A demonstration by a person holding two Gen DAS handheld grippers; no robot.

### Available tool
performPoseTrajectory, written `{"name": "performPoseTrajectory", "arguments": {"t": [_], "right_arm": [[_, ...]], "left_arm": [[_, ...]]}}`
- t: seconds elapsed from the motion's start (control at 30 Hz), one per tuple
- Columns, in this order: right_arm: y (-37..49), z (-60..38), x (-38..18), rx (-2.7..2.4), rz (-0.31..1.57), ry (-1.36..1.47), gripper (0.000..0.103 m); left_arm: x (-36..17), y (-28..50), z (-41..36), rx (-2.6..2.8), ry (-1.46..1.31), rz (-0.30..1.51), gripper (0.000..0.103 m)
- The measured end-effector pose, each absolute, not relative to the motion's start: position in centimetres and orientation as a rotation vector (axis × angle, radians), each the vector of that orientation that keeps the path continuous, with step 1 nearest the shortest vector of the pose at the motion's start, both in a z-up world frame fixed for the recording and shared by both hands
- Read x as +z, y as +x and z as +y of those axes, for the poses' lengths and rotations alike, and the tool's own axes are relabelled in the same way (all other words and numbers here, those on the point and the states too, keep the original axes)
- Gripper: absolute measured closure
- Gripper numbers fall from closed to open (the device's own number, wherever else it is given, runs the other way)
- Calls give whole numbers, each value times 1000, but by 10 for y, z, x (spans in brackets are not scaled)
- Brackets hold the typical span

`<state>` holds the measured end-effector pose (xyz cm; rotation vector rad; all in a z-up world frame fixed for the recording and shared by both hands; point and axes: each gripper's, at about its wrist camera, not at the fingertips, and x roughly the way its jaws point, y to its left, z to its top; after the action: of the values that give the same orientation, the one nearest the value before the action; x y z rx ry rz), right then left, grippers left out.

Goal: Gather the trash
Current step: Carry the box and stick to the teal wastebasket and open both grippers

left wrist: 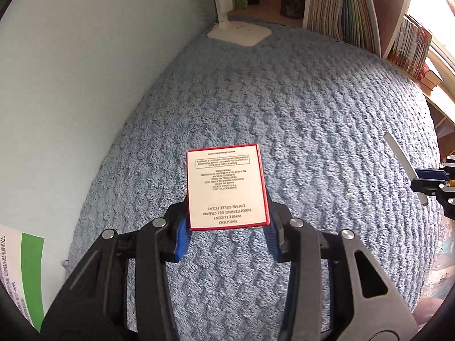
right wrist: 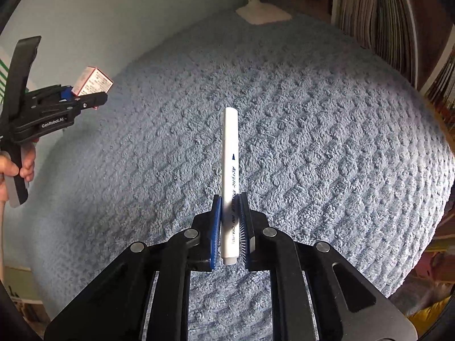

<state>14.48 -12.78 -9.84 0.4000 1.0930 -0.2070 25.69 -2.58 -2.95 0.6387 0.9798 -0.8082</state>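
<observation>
Above the blue towel-covered table (left wrist: 284, 108), our left hand-held gripper (left wrist: 227, 227) clamps a cosmetics box (left wrist: 226, 187), our right (right wrist: 230, 227) pinches a white marker (right wrist: 231, 176); off-centre, the marker could slip free.

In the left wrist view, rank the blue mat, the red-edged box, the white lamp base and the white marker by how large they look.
1. blue mat
2. red-edged box, though enlarged by nearness
3. white lamp base
4. white marker, partly hidden

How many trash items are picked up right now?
2. The red-edged box is clamped in the left tongs; the white marker is clamped in the right tongs. Both are above the blue rug. No others visible.
</observation>
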Motion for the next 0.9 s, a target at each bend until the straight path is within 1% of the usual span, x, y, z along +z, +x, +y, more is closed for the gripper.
{"name": "performPoseTrajectory", "arguments": {"t": [0.37, 0.63, 0.9], "right_arm": [[62, -163, -81, -207, 1020, 422, 90], [-43, -223, -74, -247, 988, 456, 90], [-169, -290, -101, -342, 977, 551, 90]], "left_arm": [[-9, 180, -63, -837, 650, 963, 64], [-6, 98, -121, -897, 669, 955, 64], [-19, -17, -206, -1045, 733, 957, 64]]}}
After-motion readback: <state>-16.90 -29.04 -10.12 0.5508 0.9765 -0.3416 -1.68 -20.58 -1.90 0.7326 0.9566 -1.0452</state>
